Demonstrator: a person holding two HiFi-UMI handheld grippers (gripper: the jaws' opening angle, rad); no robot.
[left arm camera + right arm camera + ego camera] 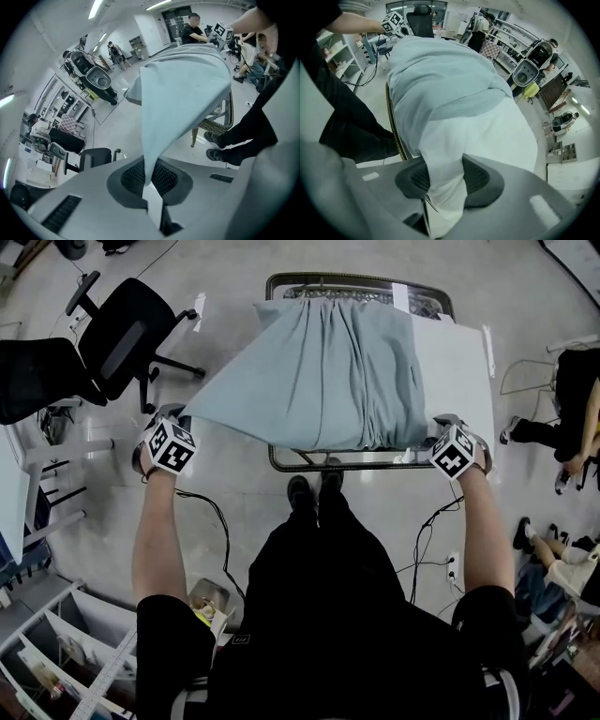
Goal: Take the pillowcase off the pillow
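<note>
In the head view a pale blue pillowcase (319, 371) lies bunched over a white pillow (450, 362) on a dark-rimmed table (281, 461). The pillow's right part is bare. My left gripper (174, 416) is shut on a corner of the pillowcase (178, 89) and holds it stretched out past the table's left edge; the cloth runs in a taut fold into the left gripper (151, 180). At the table's near right corner, my right gripper (441, 425) is shut on the white pillow's corner (487, 136), which fills the gap of the right gripper (443, 183).
A black office chair (122, 343) stands left of the table. Cables (211, 512) trail over the floor by my feet (314, 488). People sit at the right (572, 409). Shelving (56, 643) fills the near left corner.
</note>
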